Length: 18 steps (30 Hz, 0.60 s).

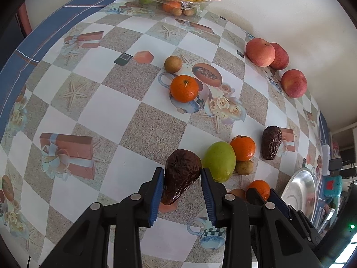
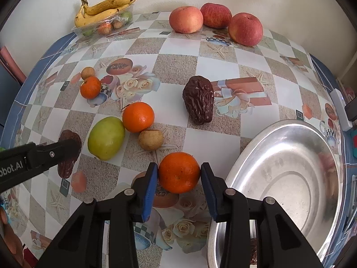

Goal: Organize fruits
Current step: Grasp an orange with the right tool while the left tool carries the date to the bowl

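The table [image 2: 214, 71] wore a checkered cloth with a blue border. Along its far edge sat three apples [image 2: 214, 20] and, toward the far left corner, a clear tray [image 2: 104, 25] topped with bananas [image 2: 102, 9]. Mid-table lay oranges [image 2: 138, 117], a green fruit [image 2: 106, 137], small brown fruits [image 2: 150, 139] and a wrinkled dark fruit [image 2: 198, 100]. A metal bowl [image 2: 290, 134] sat by the right edge.

Loose: three apples [image 2: 185, 19], three oranges [image 2: 179, 172], perhaps two dates [image 2: 198, 100].
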### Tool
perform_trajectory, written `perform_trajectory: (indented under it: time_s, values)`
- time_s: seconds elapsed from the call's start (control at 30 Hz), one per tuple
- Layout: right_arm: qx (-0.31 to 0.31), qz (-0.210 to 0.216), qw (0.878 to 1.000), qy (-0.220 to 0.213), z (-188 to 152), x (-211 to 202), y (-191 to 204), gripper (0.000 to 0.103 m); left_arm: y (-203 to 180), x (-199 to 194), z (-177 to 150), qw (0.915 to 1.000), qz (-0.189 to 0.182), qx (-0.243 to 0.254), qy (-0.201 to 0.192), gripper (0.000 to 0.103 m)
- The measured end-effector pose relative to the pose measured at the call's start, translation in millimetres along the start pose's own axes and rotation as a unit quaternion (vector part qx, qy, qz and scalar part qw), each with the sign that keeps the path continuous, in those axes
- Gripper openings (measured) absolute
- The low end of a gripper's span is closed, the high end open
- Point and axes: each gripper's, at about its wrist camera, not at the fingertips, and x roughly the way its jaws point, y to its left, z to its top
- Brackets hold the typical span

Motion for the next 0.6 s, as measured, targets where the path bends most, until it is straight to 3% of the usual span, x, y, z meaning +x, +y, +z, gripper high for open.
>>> perform_trajectory:
  time_s: [0.27,0.6]
  values:
    - [0.023,0.056,0.998,-0.009,1,-12,0,0.040,1,-10,2,0.9998,0.000,-0.005,-0.018,0.036]
    - [0.036,0.068,0.996,-0.042,6,-47,-7,0.040,-16,-16,-4,0.9994,-0.004,0.017,-0.030,0.036]
